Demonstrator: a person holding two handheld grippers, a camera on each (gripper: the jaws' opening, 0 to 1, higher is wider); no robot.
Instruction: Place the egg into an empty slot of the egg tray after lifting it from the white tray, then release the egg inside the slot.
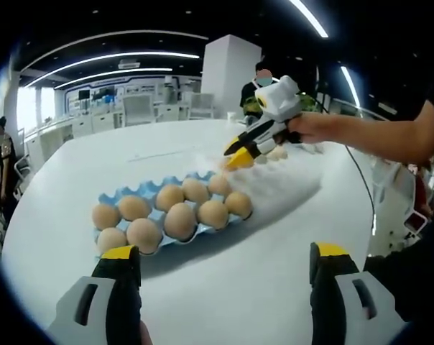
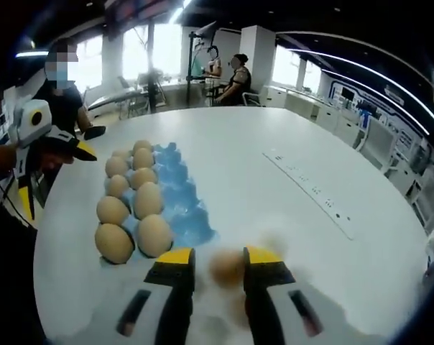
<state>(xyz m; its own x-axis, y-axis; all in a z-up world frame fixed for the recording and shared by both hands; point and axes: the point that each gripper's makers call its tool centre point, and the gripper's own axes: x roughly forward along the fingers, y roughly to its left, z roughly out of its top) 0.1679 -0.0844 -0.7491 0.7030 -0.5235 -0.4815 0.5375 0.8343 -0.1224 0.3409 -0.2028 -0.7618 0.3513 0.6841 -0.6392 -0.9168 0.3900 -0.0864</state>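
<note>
Left gripper (image 1: 224, 262) jaws wide apart before the blue egg tray (image 1: 175, 215); right gripper (image 1: 240, 155) beyond.

**Grippers and hands: pose and state**

Left gripper (image 1: 220, 262): jaws set wide apart, yellow tips up, nothing between them; seen in the right gripper view at the left edge, held in a hand.

Right gripper (image 2: 219, 267): jaws drawn close, an egg (image 2: 226, 267) between the yellow tips, blurred. In the left gripper view it points down-left, held by a hand (image 1: 312, 128) on an outstretched arm.
</note>
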